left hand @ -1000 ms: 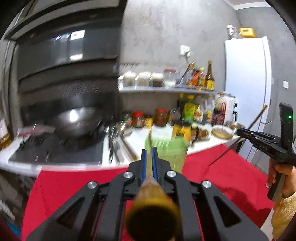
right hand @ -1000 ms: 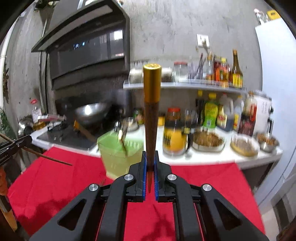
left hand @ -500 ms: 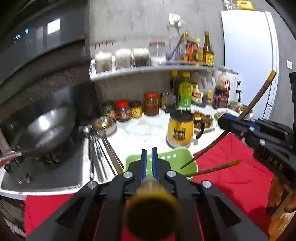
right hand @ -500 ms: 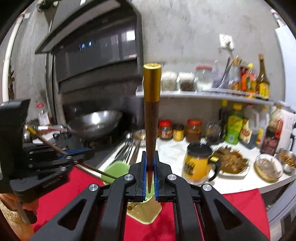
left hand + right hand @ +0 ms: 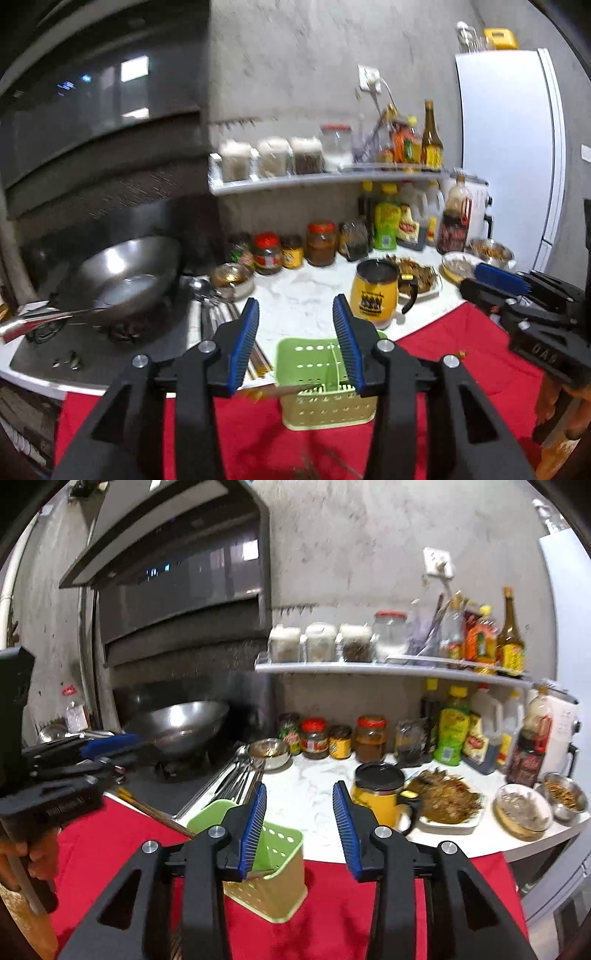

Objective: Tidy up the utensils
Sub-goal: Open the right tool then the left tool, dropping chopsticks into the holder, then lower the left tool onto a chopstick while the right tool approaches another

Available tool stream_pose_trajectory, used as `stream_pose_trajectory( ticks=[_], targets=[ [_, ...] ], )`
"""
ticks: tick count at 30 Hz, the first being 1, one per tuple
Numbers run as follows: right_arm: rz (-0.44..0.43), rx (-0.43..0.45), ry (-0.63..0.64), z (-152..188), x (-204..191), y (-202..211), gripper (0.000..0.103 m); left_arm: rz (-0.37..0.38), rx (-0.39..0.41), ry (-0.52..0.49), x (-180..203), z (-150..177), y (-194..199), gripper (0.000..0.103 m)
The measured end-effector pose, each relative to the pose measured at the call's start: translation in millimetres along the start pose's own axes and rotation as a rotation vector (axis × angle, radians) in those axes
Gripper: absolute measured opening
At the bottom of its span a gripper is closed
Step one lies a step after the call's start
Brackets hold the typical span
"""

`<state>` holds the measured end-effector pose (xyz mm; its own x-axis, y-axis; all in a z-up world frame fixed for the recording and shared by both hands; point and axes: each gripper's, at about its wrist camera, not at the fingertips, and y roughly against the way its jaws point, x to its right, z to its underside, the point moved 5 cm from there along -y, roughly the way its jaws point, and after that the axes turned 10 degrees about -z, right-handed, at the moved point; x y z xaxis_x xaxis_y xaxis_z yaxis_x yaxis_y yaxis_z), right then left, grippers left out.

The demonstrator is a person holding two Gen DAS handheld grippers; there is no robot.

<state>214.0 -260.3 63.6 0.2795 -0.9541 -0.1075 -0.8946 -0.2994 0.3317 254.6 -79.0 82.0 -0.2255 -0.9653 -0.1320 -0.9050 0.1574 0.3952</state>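
Both tongs [image 5: 295, 347] [image 5: 299, 827] opening, empty; chopstick [image 5: 280, 389] partly hidden behind holder [image 5: 325, 410].

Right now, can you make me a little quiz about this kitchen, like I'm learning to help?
1. True or false: the left gripper is squeezing a chopstick between its fingers.
2. What colour is the utensil holder on the red cloth?
   A. blue  B. green  C. white
3. Fill the gap: the yellow mug on the white counter has a ____ lid.

Key:
1. False. The fingers are opening with nothing between them; the same goes for the right gripper.
2. B.
3. Black.
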Motion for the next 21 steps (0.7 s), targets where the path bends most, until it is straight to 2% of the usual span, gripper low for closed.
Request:
stream_pose_trajectory(
  ticks=[2, 6, 15, 21],
  targets=[
    [0.012, 0.007, 0.004, 4, -2, 20, 0.040, -0.046, 0.006, 0.013, -9, 6, 21, 0.046],
    [0.010, -0.018, -0.007, 33, -7, 50, 0.041, -0.118, -0.029, 0.023, -25, 40, 52, 0.047],
    [-0.003, -0.179, -0.035, 147, -32, 81, 0.041, -0.141, -0.181, 0.056, -42, 158, 83, 0.048],
    [-0.024, -0.272, -0.055, 196, -50, 79, 0.041, -0.175, -0.287, 0.093, -55, 222, 94, 0.048]
  ],
)
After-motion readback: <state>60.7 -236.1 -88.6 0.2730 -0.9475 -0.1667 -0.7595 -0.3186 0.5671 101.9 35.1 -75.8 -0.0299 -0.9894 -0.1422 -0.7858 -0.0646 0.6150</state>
